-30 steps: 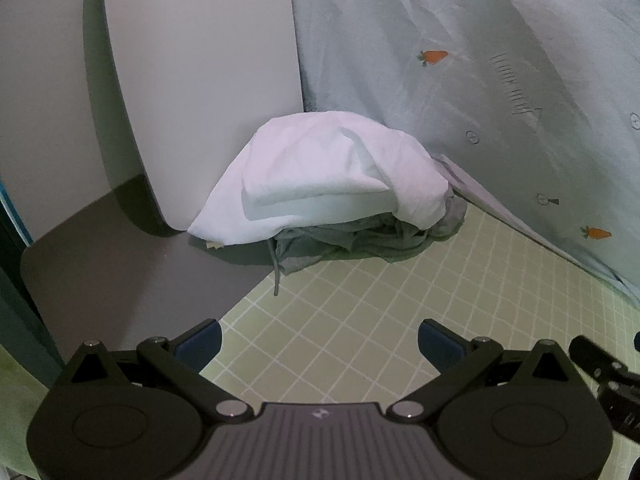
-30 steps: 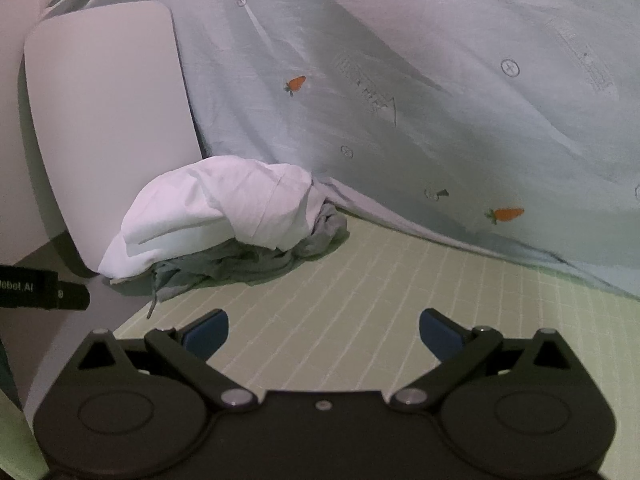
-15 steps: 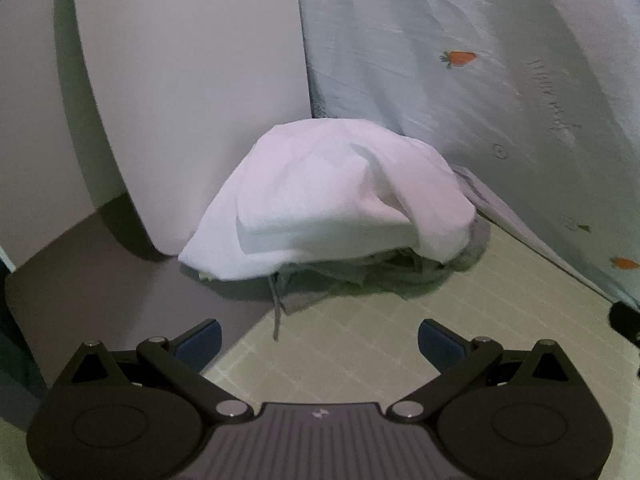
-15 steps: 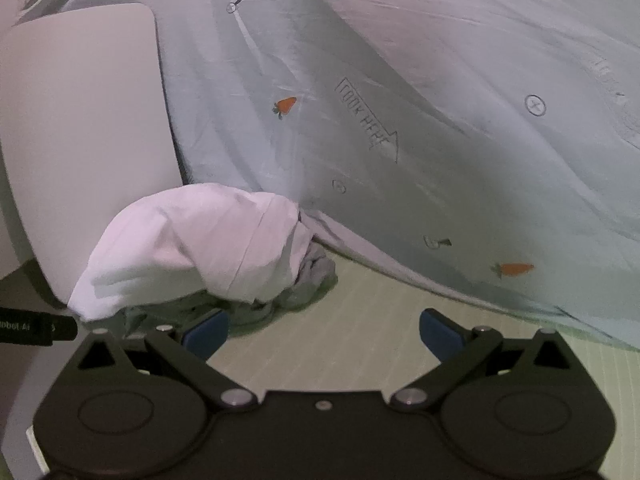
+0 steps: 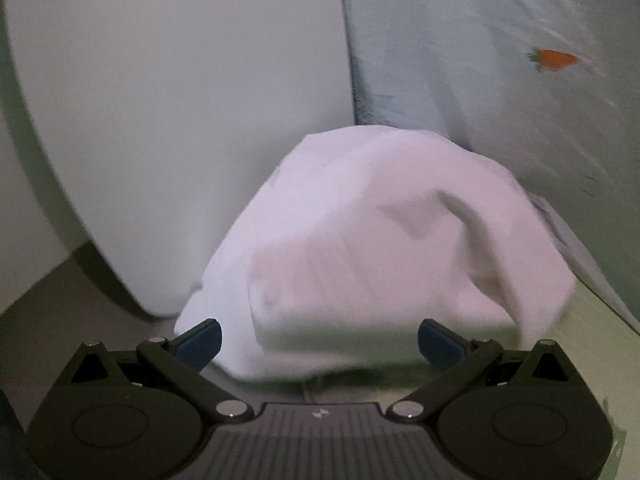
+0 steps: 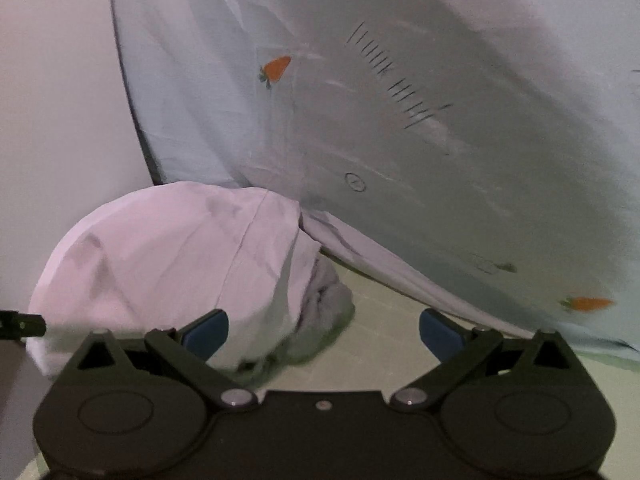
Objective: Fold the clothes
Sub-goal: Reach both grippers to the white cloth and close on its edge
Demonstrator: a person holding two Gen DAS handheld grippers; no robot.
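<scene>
A white garment [image 5: 372, 248] lies heaped on top of a grey garment [image 6: 324, 304] in the corner of a green checked surface. In the left wrist view the heap fills the middle, and my left gripper [image 5: 320, 340] is open with its jaws wide, right at the heap's near edge. In the right wrist view the white garment [image 6: 172, 264] sits at the lower left. My right gripper [image 6: 324, 330] is open, its left fingertip [image 6: 208, 330] in front of the heap's right side. The grey garment is mostly hidden under the white one.
A white rounded panel [image 5: 172, 120] stands behind the heap on the left. A pale blue sheet with carrot prints [image 6: 400, 120] hangs behind and to the right. The green checked surface [image 6: 384, 340] shows to the right of the heap. A grey surface [image 5: 60, 312] lies at the left.
Both grippers have moved forward to the heap, which now looks much larger in both views. Both stay open. The clothes have not moved.
</scene>
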